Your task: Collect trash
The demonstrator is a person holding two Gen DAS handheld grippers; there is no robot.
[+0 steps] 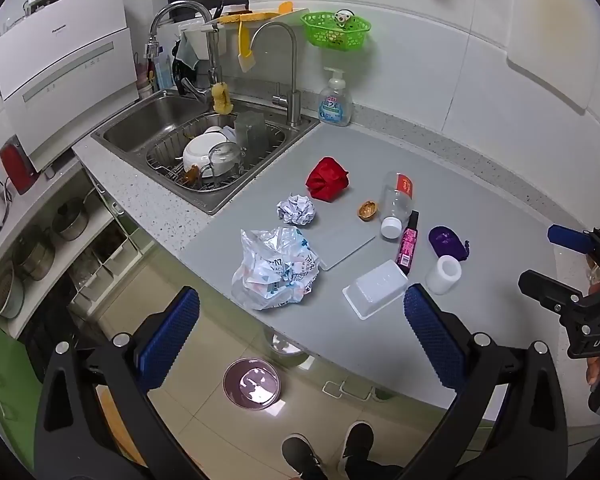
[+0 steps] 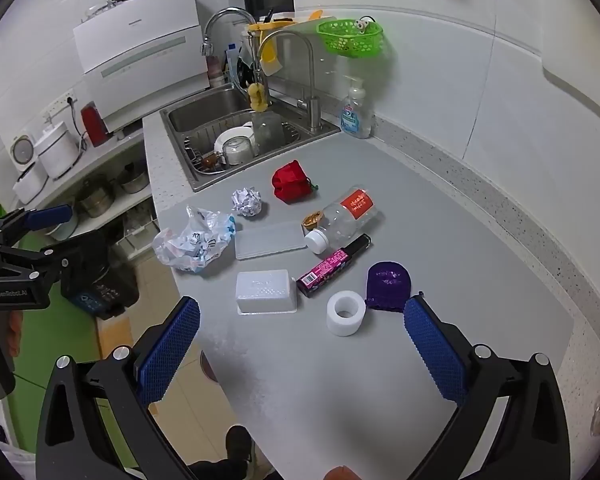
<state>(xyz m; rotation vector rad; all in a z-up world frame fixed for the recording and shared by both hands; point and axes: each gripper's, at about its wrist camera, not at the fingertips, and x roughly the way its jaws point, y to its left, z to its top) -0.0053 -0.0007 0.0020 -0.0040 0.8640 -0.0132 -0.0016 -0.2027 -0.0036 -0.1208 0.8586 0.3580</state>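
Trash [image 2: 196, 242] scattered on grey counter [image 2: 440, 216] beside sink [image 2: 220, 112]; both tools [image 1: 300, 320] [image 2: 300, 328] wide open, empty.

A home kitchen is shown. A stainless steel sink [image 1: 152, 128] holding a dish rack [image 1: 204, 160] of washed bowls is set into a speckled countertop [image 2: 512, 216], with 2 faucets [image 1: 278, 64] behind it. A countertop dishwasher [image 2: 140, 60], hand soap bottle [image 1: 335, 100] and shelved pots [image 1: 70, 220] are also seen.
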